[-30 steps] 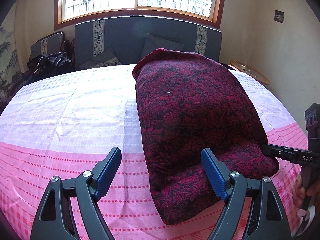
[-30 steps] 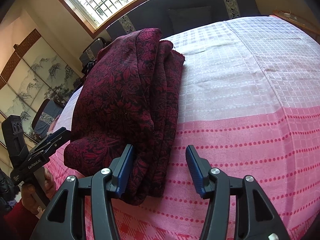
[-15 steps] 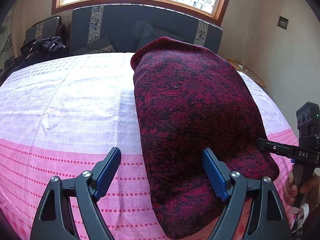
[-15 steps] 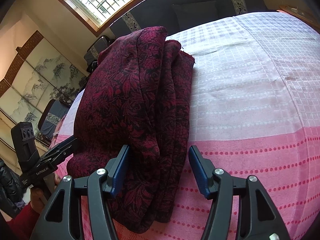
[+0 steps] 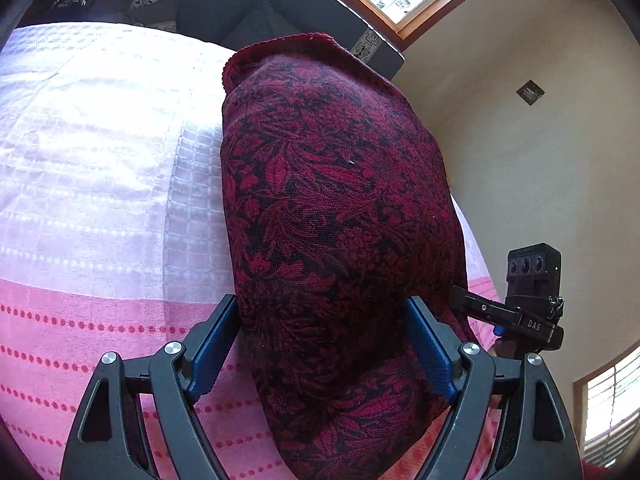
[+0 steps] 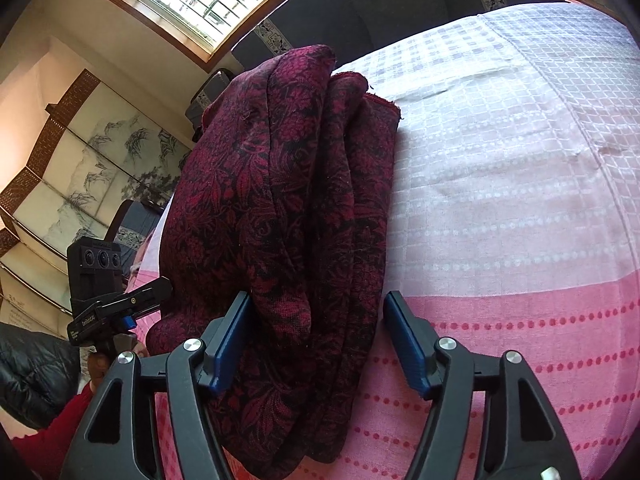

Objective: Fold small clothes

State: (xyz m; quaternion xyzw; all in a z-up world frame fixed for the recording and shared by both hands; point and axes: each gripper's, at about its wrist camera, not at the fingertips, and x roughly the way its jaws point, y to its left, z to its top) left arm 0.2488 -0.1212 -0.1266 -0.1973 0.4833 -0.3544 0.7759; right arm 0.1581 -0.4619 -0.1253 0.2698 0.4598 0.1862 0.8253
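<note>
Both tools straddle the near end of the folded cloth [image 5: 340,220] on the bed [image 5: 100,160]: the left tool [image 5: 322,350] stands apart, the right tool [image 6: 316,340] has just been opening with pads seemingly clear, so next they must close and fold it over.

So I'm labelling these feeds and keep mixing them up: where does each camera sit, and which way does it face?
Left wrist: rides the left tongs, facing down along the folded dark-red floral garment on the pink-and-white checked cloth; the right tongs show at right.
Right wrist: rides the right tongs, facing the garment's layered edge; the left tongs and a hand show at left.
Shared: garment, cloth, each other's tongs.
</note>
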